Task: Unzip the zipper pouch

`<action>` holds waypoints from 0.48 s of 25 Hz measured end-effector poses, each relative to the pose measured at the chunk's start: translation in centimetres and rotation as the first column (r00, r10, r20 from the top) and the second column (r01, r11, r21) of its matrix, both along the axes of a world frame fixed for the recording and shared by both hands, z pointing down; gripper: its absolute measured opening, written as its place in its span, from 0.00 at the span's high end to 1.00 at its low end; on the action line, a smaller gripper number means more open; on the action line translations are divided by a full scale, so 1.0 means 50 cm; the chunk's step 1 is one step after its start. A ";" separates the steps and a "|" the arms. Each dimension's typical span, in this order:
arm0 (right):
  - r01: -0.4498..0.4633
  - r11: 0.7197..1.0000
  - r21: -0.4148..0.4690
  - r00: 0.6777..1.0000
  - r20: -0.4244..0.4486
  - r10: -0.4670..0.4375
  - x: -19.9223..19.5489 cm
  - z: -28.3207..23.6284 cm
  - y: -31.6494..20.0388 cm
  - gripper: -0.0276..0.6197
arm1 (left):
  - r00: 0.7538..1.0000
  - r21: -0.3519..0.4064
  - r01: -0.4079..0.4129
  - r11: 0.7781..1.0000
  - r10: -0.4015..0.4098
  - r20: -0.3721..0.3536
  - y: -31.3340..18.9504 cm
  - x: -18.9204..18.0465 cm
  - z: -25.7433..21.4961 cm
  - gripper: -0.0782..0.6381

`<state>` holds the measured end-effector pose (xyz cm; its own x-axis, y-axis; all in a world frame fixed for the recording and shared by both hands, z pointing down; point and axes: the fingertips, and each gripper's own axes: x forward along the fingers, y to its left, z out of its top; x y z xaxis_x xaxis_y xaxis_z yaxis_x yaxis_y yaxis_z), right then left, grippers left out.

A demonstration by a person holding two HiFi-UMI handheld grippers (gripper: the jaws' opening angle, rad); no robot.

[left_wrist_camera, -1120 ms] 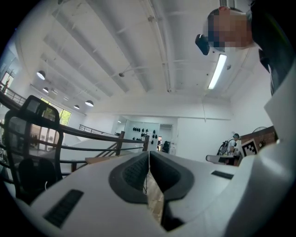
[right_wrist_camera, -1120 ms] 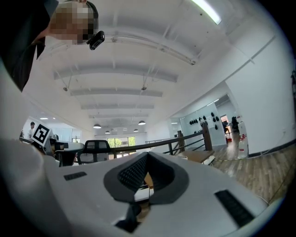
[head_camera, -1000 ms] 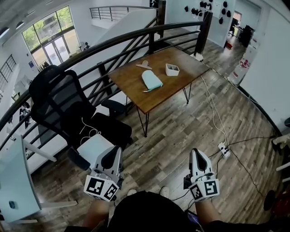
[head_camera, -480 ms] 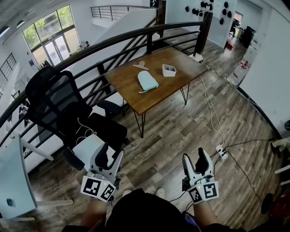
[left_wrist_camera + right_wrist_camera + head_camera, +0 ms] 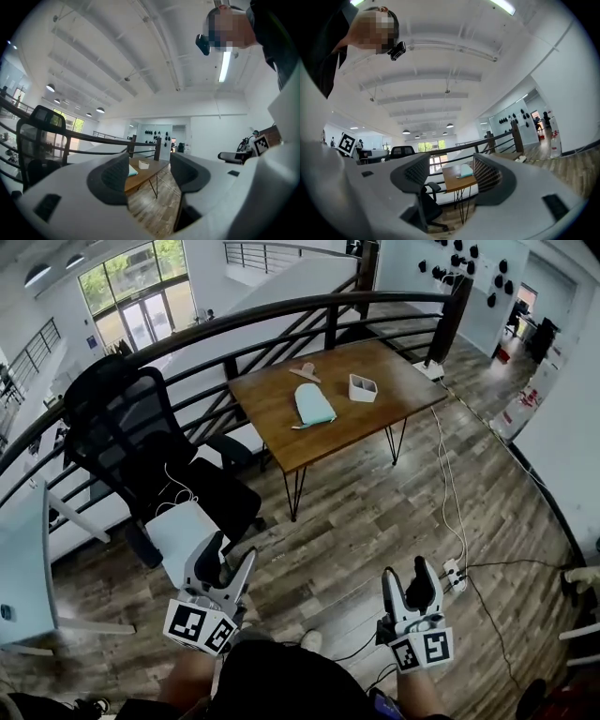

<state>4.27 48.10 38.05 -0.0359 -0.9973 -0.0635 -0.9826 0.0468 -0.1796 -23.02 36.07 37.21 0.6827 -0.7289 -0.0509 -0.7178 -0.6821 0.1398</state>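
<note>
Where both pairs of jaws were pressed together a second ago, they have just been opening and now stand spread with nothing between them; in the head view the left gripper [image 5: 228, 559] and right gripper [image 5: 405, 579] sit low in the frame over grey-brown plank flooring, each a smooth white shell with a black-and-white marker cube at its rear; the wooden table [image 5: 281, 432] on thin black hairpin legs has drifted slightly right in the frame since then, and the zipper pouch [image 5: 314, 405], a soft pale-teal oblong, lies flat on its top beside a white divided tray [image 5: 362, 387], well apart from both grippers; a black mesh office chair [image 5: 141, 446] stands left of the table, before a curved dark railing [image 5: 281, 320]; in the left gripper view the left gripper [image 5: 149, 168] shows dark, ribbed pads [image 5: 115, 176] held wide, and the zipper pouch [image 5: 132, 171] peeps out far off, just past the left pad's edge, on the table [image 5: 143, 176]; in the right gripper view the right gripper [image 5: 451, 176] is equally spread, and the zipper pouch [image 5: 465, 170] lies distant in the gap, nearer the right pad, on the table [image 5: 453, 181].
</note>
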 end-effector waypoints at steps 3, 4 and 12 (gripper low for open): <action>0.011 1.000 -0.012 1.000 -0.007 -0.011 0.031 0.009 0.004 0.54 | 1.000 -0.006 0.017 1.000 -0.017 0.004 0.010 0.020 0.003 0.52; 0.009 1.000 -0.017 1.000 -0.004 -0.009 0.042 0.013 0.001 0.55 | 1.000 -0.010 0.020 1.000 -0.020 0.006 0.010 0.025 0.004 0.52; -0.019 1.000 -0.021 1.000 0.017 0.019 0.076 0.018 -0.066 0.56 | 1.000 0.024 0.008 1.000 -0.008 0.005 -0.072 0.059 -0.013 0.52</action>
<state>8.07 44.78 38.96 -0.0162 -0.9990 -0.0427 -0.9801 0.0244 -0.1972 -20.07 32.44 36.57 0.6775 -0.7327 -0.0651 -0.7236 -0.6797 0.1200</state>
